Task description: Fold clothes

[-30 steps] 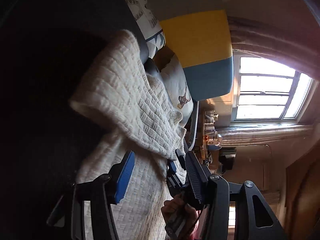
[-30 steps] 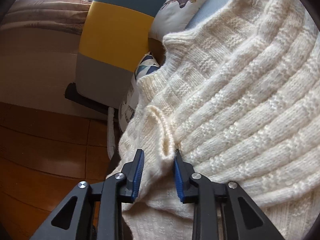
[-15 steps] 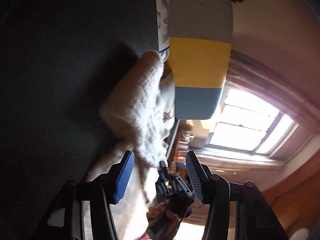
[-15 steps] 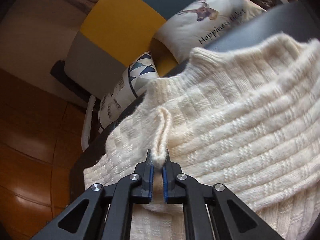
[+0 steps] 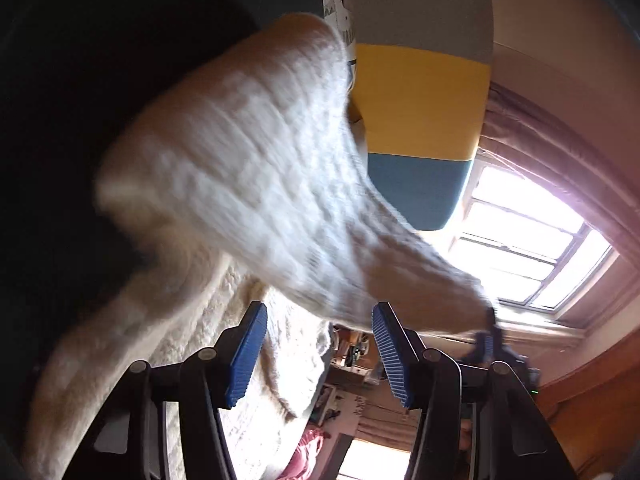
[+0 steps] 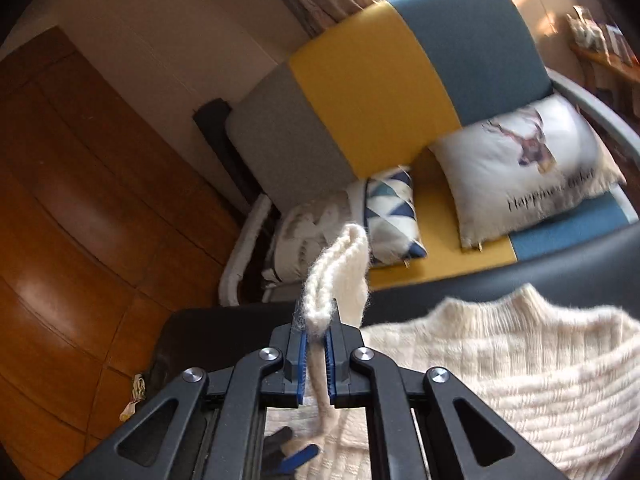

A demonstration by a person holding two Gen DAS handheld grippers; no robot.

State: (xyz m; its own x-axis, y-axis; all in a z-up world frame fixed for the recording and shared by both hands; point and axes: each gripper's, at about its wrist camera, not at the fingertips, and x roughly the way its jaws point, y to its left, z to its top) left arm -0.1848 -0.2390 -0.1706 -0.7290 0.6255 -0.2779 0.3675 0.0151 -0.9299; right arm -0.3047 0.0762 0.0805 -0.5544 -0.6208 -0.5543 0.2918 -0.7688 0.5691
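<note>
Right claw (image 6: 316,350) pinching sweater (image 6: 500,364) fold, lifted

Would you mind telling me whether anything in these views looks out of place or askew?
Nothing looks damaged or spilled. The cream knit sweater lies bunched on the dark surface, one fold pinched up by the right gripper; the left gripper is open, holding nothing.

Both wrist views close over the cream sweater (image 5: 248,184), sharing the yellow-and-blue sofa (image 6: 400,80) behind
</note>
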